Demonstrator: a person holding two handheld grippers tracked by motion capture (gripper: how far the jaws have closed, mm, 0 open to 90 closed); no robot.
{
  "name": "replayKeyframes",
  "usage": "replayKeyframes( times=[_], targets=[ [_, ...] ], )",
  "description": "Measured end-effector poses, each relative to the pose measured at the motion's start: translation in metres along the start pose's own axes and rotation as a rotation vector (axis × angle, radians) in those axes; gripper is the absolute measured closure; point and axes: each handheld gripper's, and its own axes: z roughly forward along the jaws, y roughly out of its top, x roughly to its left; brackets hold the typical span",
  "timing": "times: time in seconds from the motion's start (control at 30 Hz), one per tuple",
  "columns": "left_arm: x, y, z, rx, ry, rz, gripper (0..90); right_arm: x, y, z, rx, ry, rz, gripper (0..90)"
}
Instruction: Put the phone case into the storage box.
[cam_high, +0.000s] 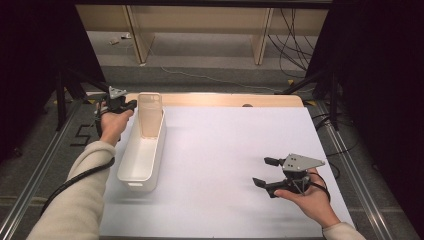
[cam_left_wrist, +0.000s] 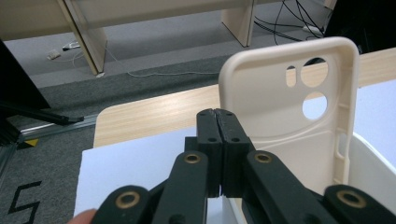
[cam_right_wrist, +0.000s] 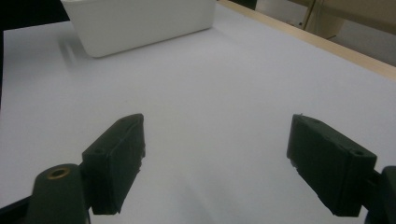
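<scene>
On the white table (cam_high: 235, 150) we see the long white bin (cam_high: 142, 155) with the phone case (cam_high: 150, 114) standing at its far end, our left gripper (cam_high: 131, 104) pinched shut beside it, our right gripper (cam_high: 266, 171) wide open and empty, so we'd lower gently, keeping the case clear of the rim.

So the left tongs (cam_left_wrist: 218, 122) have their jaws pressed flat together, and it's hard to say if they're pinching the edge of the cream phone case (cam_left_wrist: 275, 116) or just sitting in front of it. The case stands upright, camera cutouts near the top, its lower end down in a white bin (cam_left_wrist: 373, 163). Underneath there's a white sheet (cam_left_wrist: 130, 172) on the wooden desk (cam_left_wrist: 149, 116), with grey floor (cam_left_wrist: 56, 140) beyond.
</scene>
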Motion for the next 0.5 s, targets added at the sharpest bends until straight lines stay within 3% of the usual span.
replayKeyframes(
  times=[0.23, 0.5],
  targets=[
    [0.000, -0.002, 0.003, 0.005, 0.007, -0.007, 87.2, 0.000, 0.000, 0.000, -0.001, 0.000, 0.002, 20.6],
    [0.003, -0.002, -0.007, -0.019, 0.012, 0.007, 82.3, 0.000, 0.000, 0.000, -0.003, -0.001, 0.002, 20.6]
  ],
)
